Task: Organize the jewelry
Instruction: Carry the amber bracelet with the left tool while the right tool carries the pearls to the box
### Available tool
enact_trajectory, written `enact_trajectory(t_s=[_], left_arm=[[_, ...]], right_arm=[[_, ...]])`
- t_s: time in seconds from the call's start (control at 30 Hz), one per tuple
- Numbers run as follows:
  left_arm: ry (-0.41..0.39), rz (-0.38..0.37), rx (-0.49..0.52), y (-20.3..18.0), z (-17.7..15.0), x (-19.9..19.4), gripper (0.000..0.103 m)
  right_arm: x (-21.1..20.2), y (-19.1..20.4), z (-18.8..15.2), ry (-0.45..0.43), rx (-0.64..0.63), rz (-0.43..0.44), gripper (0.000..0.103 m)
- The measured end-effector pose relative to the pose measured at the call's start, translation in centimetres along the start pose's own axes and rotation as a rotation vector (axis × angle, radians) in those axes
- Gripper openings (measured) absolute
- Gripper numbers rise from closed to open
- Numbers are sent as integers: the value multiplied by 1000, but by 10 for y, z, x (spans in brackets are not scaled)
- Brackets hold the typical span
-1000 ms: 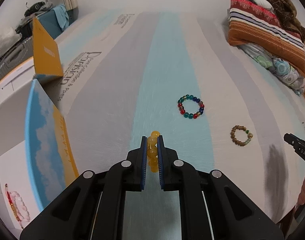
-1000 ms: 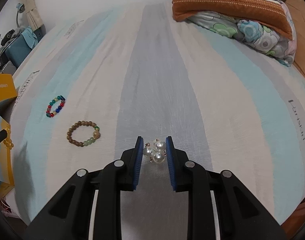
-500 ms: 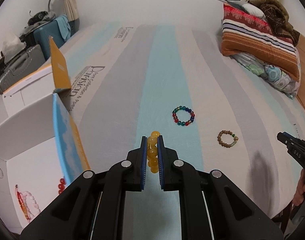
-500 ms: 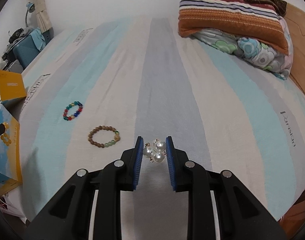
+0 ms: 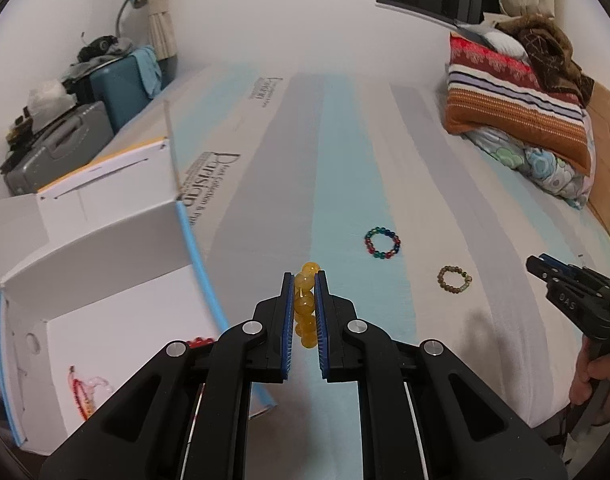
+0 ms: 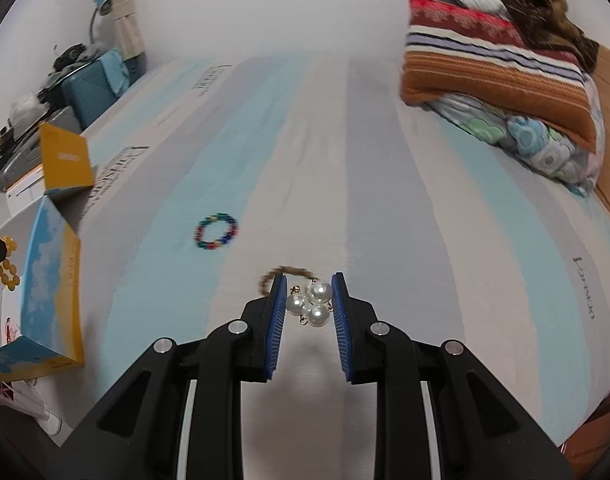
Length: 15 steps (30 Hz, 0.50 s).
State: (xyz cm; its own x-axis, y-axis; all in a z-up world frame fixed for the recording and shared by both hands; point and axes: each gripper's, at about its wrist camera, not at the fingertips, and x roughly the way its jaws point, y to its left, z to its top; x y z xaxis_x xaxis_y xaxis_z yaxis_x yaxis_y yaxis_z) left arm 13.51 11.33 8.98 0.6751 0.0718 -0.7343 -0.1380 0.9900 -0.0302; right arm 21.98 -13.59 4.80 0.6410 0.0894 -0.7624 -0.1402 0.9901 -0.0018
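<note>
My left gripper [image 5: 304, 280] is shut on a yellow bead bracelet [image 5: 306, 304] and holds it above the bed, just right of the open white box [image 5: 105, 312]. The box holds red and pale bracelets [image 5: 83, 392]. My right gripper [image 6: 308, 282] is shut on a white pearl piece [image 6: 311, 304] above the bed. A multicoloured bead bracelet [image 5: 382, 243] and a brown bead bracelet [image 5: 454, 280] lie on the striped sheet. Both also show in the right wrist view: the multicoloured one [image 6: 216, 232], and the brown one [image 6: 283, 272] partly hidden behind my fingers. The right gripper shows at the left wrist view's right edge [image 5: 565, 292].
The box's blue-and-yellow flap [image 6: 51, 280] stands up on the bed's left edge. Folded blankets and pillows [image 5: 521, 120] are stacked at the far right. Suitcases and clutter [image 5: 85, 120] stand beside the bed on the left.
Both grippers have risen and pulled back with their loads. The left one has swung toward the box, whose inside now shows more. The right one has shifted left over the brown bracelet.
</note>
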Motion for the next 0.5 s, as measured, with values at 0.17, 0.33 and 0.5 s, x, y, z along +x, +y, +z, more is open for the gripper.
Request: enact_trajectory(t_s=[0.17,0.33,0.5], left_arm=[[-7,33,-33,30,-7,-14,9],[-6,71,-65,63,-14,-23,9],[-5,118,-117,104,-26,-35,9]], right_arm=[[-8,40,5,-19,-44,38,22],[-12,85,8,-31,-91,79,22],[-18,134,9,-43,-138,125,22]])
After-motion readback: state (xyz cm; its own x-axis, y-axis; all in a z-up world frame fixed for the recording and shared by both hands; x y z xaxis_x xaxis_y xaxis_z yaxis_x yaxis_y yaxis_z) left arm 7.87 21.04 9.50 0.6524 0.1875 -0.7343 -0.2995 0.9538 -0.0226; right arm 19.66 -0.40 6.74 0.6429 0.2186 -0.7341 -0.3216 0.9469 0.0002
